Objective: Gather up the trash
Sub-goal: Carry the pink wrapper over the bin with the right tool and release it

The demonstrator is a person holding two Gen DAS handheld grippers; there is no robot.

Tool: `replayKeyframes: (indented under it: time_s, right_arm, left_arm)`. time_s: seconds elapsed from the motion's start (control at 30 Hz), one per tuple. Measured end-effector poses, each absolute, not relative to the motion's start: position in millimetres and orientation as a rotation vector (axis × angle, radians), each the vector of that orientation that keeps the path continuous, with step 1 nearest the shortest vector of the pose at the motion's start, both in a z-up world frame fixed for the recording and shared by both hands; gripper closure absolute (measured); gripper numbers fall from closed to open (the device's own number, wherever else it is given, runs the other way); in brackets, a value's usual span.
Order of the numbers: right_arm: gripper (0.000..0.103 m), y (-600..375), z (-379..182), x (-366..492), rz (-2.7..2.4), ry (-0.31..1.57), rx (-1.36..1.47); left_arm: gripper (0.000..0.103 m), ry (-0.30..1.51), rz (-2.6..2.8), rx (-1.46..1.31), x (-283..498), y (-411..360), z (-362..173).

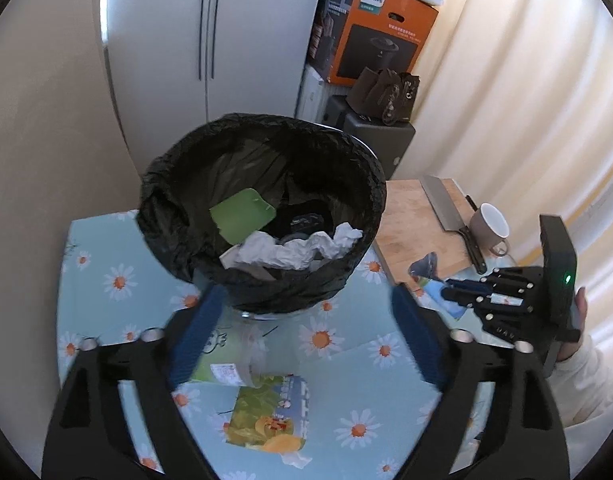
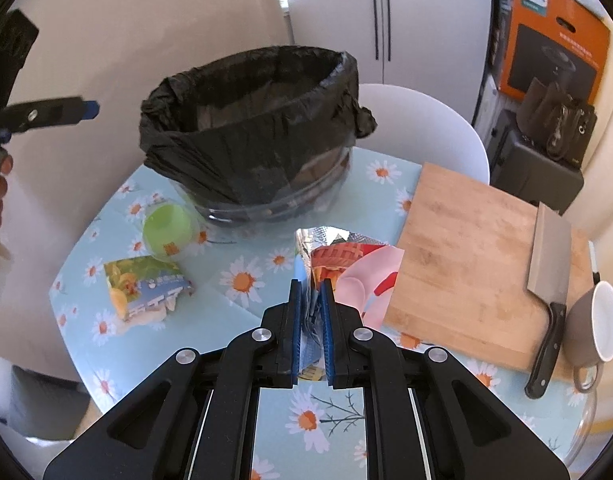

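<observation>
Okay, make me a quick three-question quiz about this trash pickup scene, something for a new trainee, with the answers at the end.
1. True or false: the right gripper is shut on a snack wrapper.
2. Which lies on the cutting board? A) cleaver B) green cup C) juice carton
3. Fill in: the bin is lined with a ____ bag.

Key: 1 true; 2 A; 3 black. The left gripper stands open, holding nothing.

Both grippers (image 1: 306, 340) (image 2: 310, 300) black plastic, blue ribbed pads, silver pivot screws; cream sleeve (image 1: 586, 384) behind right one.
</observation>
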State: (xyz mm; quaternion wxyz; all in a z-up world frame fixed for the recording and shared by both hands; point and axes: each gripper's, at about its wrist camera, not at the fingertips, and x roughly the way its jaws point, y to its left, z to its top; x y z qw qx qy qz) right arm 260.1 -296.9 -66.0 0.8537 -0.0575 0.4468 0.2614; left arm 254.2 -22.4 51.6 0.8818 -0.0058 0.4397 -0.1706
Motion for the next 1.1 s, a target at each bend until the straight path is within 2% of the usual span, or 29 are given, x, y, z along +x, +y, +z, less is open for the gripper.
replayKeyframes:
  time_s: [0.1,0.27,0.5,0.77,1.1]
  right_arm:
    - [0.094,-296.3,-63.6,259.1,0.553,0.935,-0.126]
    - [0.094,-297.5,-59.3,260.7,0.559,0.918,-0.115]
    - [0.094,-296.1,-43.3,266.2,0.558,0.870,-0.097]
    - [0.094,-281.6,2.4,266.8,0.474,0.794,-0.023]
    - [0.094,-219.8,35.9,281.8,0.458,0.723,-0.048]
  left_arm:
    - [0.010,0.905,-0.336,-0.005,242.9,-20.1,52.2]
    - [0.006,0.891,-0.316,-0.046,226.5,-9.5,41.5]
    - [0.006,0.921,-0.271,-0.118,215.9,15.6,16.3]
    - [0.006,0.951,-0.318,-0.090,218.8,45.8,16.0]
    - [0.006,0.995,-0.385,-0.066,236.5,76.0,-4.3]
